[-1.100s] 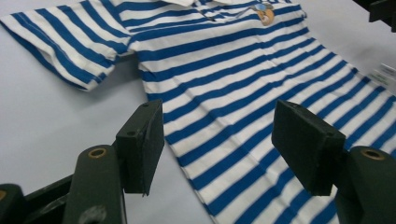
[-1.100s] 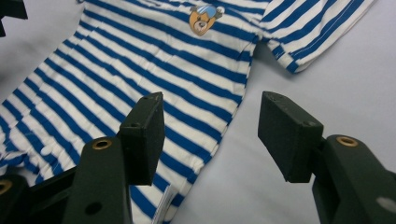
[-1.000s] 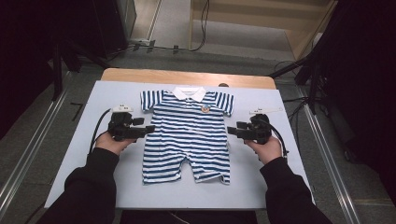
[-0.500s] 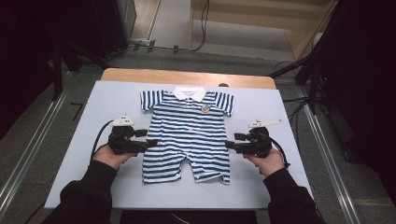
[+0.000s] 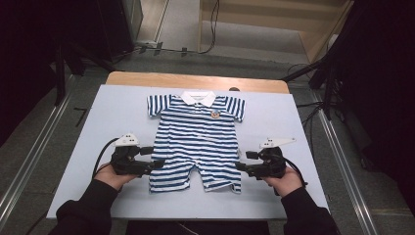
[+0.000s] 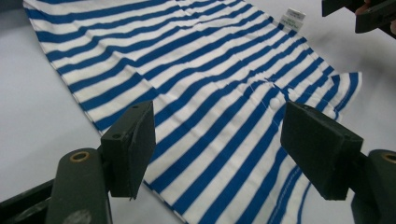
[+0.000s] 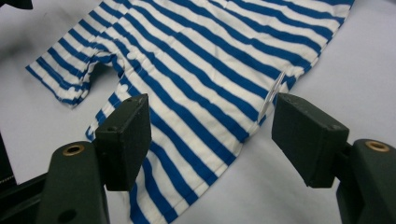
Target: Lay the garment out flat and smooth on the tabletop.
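A: How do the jaws stand?

B: Both pairs gape wide and hold nothing. The left gripper (image 5: 157, 157) sits at the garment's 9 o'clock edge, low down by the leg, its jaws pointing toward 3 o'clock. The right gripper (image 5: 243, 160) mirrors it at the 3 o'clock edge, pointing toward 9.

A: And the garment itself?

B: The blue-and-white striped baby romper with a white collar (image 5: 195, 142) lies flat in the middle of the pale blue counter (image 5: 117, 112), collar toward 12 o'clock, the two short legs toward 6. In the left gripper view the striped cloth runs between the pads, with the white snap buttons (image 6: 276, 100) near the crotch beyond them. In the right gripper view the side hem and a small white care label (image 7: 273, 93) sit just inside the right-hand pad.

A: What could go wrong from here?

B: My guess is a grab at each lower side. The cloth is thin and lies flat, so a pad may slide over the top and close on air, or pinch one layer only and leave the back layer behind. If one side bites before the other, the romper would drag askew and wrinkle.
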Demonstrator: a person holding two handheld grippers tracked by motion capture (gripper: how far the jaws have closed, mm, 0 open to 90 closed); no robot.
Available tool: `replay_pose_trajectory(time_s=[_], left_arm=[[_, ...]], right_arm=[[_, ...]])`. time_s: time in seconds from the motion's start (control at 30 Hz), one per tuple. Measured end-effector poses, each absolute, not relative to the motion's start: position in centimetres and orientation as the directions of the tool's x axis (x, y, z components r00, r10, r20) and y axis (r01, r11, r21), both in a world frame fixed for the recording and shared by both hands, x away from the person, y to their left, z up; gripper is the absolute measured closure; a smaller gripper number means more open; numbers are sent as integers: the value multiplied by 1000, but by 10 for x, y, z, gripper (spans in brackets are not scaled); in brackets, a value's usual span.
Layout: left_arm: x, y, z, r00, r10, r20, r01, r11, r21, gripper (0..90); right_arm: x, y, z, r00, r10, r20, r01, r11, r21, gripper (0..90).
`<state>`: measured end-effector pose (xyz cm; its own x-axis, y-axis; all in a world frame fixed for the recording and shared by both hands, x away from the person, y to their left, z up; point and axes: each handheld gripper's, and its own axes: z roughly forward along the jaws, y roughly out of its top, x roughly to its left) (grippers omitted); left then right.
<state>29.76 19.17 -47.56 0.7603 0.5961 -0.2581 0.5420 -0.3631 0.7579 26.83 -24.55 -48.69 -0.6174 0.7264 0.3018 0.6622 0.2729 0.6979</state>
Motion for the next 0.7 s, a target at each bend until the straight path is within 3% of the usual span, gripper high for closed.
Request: replay_pose_trajectory(time_s=[0.7], left_arm=[[265,217,-481,750,607,-263,561,-374,738,271]], right_arm=[[234,-266,-497,-619,730,289,654,275,705,271]])
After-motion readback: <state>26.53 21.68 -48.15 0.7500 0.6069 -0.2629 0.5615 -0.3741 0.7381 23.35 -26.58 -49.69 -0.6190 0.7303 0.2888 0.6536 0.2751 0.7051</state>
